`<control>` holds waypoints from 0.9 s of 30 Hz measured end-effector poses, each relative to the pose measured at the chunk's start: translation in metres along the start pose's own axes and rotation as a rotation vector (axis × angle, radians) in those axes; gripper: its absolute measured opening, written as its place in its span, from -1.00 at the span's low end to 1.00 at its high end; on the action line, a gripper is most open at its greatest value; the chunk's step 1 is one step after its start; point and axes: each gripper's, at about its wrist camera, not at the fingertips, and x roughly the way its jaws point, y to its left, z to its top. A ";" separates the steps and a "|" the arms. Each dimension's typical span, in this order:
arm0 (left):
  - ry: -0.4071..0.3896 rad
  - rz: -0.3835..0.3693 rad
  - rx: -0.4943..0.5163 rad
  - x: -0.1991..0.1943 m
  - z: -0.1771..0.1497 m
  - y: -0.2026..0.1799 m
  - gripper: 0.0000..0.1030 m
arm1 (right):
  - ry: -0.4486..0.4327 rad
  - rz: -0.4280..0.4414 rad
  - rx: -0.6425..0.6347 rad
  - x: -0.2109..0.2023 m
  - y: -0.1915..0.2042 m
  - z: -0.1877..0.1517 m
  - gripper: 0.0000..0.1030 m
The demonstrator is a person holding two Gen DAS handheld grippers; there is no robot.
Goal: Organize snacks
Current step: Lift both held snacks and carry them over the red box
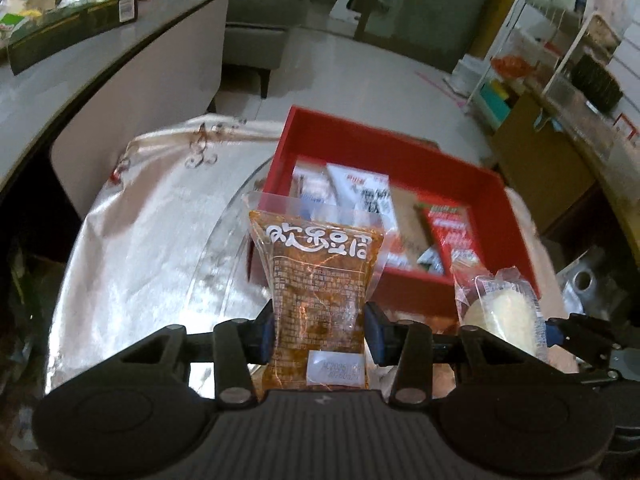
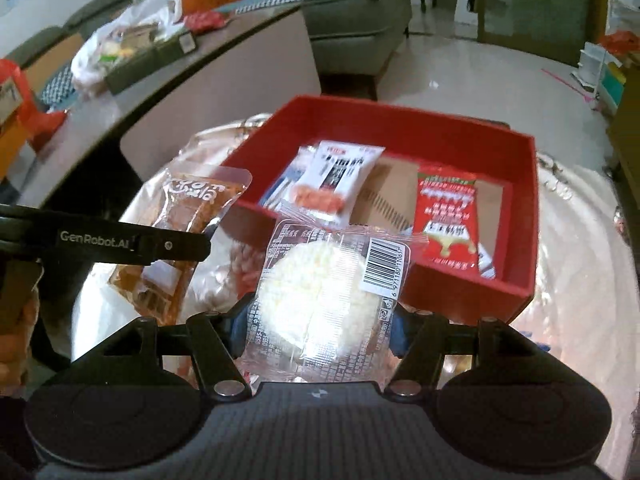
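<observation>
My left gripper (image 1: pixel 320 330) is shut on a brown snack pouch (image 1: pixel 318 280) with white lettering, held upright above the table. My right gripper (image 2: pixel 318 326) is shut on a clear-wrapped round white cake (image 2: pixel 320 300) with a barcode. Just beyond both stands a red box (image 1: pixel 400 152) that holds a white packet (image 2: pixel 340 176), a red packet (image 2: pixel 448 216) and other wrappers. In the left wrist view the cake (image 1: pixel 504 312) and right gripper's finger (image 1: pixel 576 332) show at lower right. In the right wrist view the pouch (image 2: pixel 180 232) and the left gripper's finger (image 2: pixel 132 240) show at left.
A round table under a shiny pale cloth (image 1: pixel 152 216) carries the red box (image 2: pixel 460 132). To the left a grey counter (image 1: pixel 120 64) bears a dark green box (image 1: pixel 72 28) and bagged snacks (image 2: pixel 128 36). A grey sofa (image 2: pixel 360 4), shelves (image 1: pixel 560 40) and floor lie beyond.
</observation>
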 end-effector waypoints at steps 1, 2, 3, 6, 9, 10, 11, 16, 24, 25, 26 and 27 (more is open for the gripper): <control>-0.007 -0.005 -0.004 -0.001 0.003 -0.001 -0.28 | -0.008 -0.006 0.001 -0.001 -0.002 0.003 0.35; -0.014 -0.011 -0.009 -0.001 0.006 -0.002 -0.28 | -0.014 -0.008 0.003 -0.003 -0.003 0.005 0.35; -0.024 -0.015 -0.013 -0.002 0.010 -0.004 -0.28 | -0.024 -0.006 0.009 -0.004 -0.005 0.008 0.35; -0.054 -0.019 -0.018 -0.003 0.022 -0.009 -0.28 | -0.059 -0.007 0.021 -0.009 -0.010 0.019 0.35; -0.096 -0.017 -0.006 -0.005 0.036 -0.018 -0.28 | -0.099 -0.007 0.036 -0.016 -0.016 0.030 0.35; -0.107 -0.020 -0.004 -0.005 0.040 -0.020 -0.28 | -0.110 -0.008 0.040 -0.017 -0.018 0.033 0.35; -0.118 -0.025 -0.002 -0.006 0.044 -0.023 -0.28 | -0.123 -0.008 0.044 -0.019 -0.020 0.037 0.35; -0.164 -0.020 0.031 -0.001 0.061 -0.040 -0.28 | -0.173 -0.023 0.051 -0.023 -0.028 0.055 0.35; -0.201 -0.001 0.066 0.008 0.074 -0.053 -0.28 | -0.204 -0.033 0.058 -0.021 -0.041 0.074 0.35; -0.206 0.005 0.068 0.009 0.074 -0.055 -0.28 | -0.208 -0.035 0.057 -0.022 -0.042 0.075 0.35; -0.212 0.013 0.071 0.009 0.075 -0.056 -0.27 | -0.211 -0.039 0.055 -0.022 -0.042 0.076 0.35; -0.218 0.018 0.074 0.010 0.077 -0.056 -0.27 | -0.214 -0.043 0.052 -0.022 -0.044 0.078 0.35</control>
